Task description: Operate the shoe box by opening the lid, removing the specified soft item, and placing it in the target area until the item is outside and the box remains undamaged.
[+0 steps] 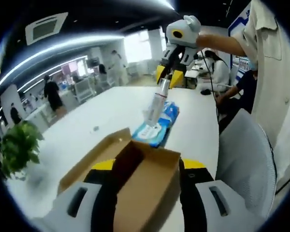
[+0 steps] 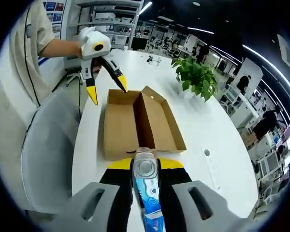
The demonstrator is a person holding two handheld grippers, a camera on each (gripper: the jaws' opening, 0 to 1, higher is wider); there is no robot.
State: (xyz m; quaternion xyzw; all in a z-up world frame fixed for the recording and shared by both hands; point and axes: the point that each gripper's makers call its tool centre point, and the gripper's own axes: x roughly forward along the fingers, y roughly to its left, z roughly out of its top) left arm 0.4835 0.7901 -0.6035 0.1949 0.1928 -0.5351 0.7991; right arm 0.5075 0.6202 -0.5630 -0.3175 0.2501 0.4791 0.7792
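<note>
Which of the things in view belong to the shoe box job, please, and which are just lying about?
Job:
- cardboard shoe box, lid open
- soft blue-and-white packet, hanging over the table, clamped in the right hand-held gripper
- left hand-held gripper, jaws apart at the box's edge
- white table

Lying about:
- potted plant
- grey chair
- small items on the table

Open office: white table [image 1: 111,113], potted plant [image 2: 195,77], grey chair [image 2: 48,150], ceiling striplights [image 1: 53,63].

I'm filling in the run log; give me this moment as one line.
box: open on table | left gripper: open, straddling box wall | right gripper: shut on wipes pack, raised clear of box
</note>
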